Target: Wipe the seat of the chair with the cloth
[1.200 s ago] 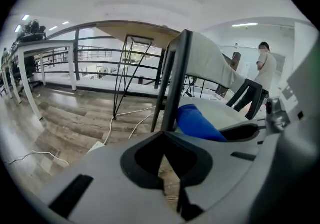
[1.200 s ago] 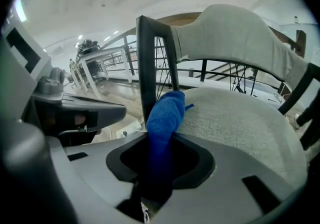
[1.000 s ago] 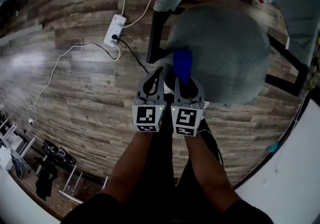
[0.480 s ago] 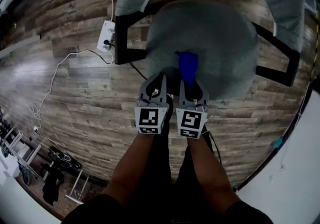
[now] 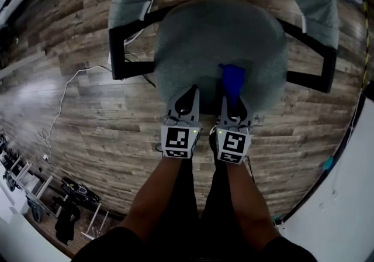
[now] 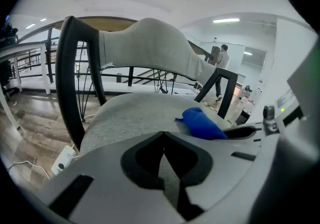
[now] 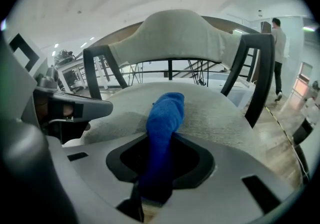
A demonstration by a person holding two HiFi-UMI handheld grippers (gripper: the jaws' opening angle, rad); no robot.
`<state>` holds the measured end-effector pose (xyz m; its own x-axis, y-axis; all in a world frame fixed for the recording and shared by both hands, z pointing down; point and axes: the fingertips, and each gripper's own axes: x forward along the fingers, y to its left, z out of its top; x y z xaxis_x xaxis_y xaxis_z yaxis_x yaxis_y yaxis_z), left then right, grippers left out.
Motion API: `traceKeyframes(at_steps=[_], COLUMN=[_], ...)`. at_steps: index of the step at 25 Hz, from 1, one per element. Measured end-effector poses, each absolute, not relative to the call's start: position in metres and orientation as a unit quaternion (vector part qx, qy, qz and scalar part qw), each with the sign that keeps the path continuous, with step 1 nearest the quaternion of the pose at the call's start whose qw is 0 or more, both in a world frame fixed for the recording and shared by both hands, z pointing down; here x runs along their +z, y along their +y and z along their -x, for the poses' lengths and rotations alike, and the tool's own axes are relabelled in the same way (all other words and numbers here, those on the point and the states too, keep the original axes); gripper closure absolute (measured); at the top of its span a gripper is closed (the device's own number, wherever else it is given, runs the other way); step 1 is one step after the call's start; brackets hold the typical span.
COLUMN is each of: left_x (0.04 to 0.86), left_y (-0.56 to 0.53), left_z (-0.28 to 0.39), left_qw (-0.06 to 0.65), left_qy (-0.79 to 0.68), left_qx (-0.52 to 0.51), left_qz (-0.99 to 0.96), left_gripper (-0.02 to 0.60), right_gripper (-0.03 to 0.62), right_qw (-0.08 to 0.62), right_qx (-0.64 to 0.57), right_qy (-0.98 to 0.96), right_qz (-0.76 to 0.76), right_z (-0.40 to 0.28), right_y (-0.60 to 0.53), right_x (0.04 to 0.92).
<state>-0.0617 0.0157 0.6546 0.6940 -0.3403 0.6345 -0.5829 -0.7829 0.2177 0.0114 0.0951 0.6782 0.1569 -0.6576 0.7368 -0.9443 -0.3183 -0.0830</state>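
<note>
Right gripper [image 5: 235, 103]: jaws clamped on the blue cloth [image 5: 232, 78]. The cloth projects ahead of the tips, its free end on the front part of the grey chair seat [image 5: 210, 38]. Left gripper [image 5: 191, 91], just beside it on its left: jaws closed together, nothing between them, tips over the seat's front edge. Padded backrest [image 7: 180, 33] beyond the seat.

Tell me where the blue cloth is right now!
In the head view, the blue cloth is clamped in the right tongs, poking forward over the near edge of the grey chair seat, beside the empty left tongs.
</note>
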Motion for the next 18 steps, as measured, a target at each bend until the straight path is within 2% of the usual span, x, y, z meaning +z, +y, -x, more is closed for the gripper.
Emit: traceKeyframes(at_steps=[18], left_x=[0.654], left_y=[0.085], left_z=[-0.005], left_qw=[0.190], left_qy=[-0.215], left_qx=[0.297], left_qz=[-0.911], left_gripper=[0.575], right_gripper=[0.480], right_qw=[0.187], right_qx=[0.333], right_qy=[-0.499], right_qz=[-0.778], right_z=[-0.110], right_y=[0.170], right_x=[0.681])
